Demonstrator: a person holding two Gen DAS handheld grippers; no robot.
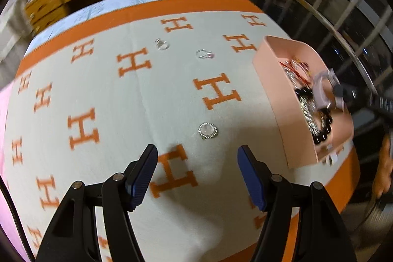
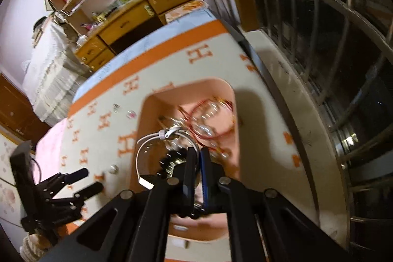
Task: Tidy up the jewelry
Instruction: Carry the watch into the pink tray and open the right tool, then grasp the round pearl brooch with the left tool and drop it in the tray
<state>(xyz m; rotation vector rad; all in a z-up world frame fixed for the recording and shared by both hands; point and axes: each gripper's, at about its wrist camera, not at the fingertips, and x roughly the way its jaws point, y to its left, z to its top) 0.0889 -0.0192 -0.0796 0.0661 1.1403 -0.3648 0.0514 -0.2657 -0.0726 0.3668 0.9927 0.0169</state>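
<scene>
The right hand-held gripper (image 2: 197, 158) is clenched on a pale bangle-like band (image 2: 147, 151), pinching its rim between the 2 blue pads so the loop hangs to the left, directly over the pink tray (image 2: 147, 109); holding it by the edge, I judge, lets it drop in flat once released. The tray already carries red cord bracelets (image 2: 211, 119), dark beads and silvery chains, piled loosely; it sits on the bed's H-patterned blanket (image 1: 98, 80), near the window-side edge. In the left wrist view the tray lies at 3 o'clock, with the bangle above it. The left hand-held gripper (image 1: 197, 163) is released, its jaws spread wide and empty, hovering over the blanket with a round rhinestone-rimmed pendant (image 1: 208, 130) just ahead at 12 o'clock, probably lined up as the next pick. 2 small clear pieces, 1 (image 1: 162, 44) at 11 o'clock and 1 (image 1: 204, 53) farther along 12, wait on the blanket, well apart from the tray.
</scene>
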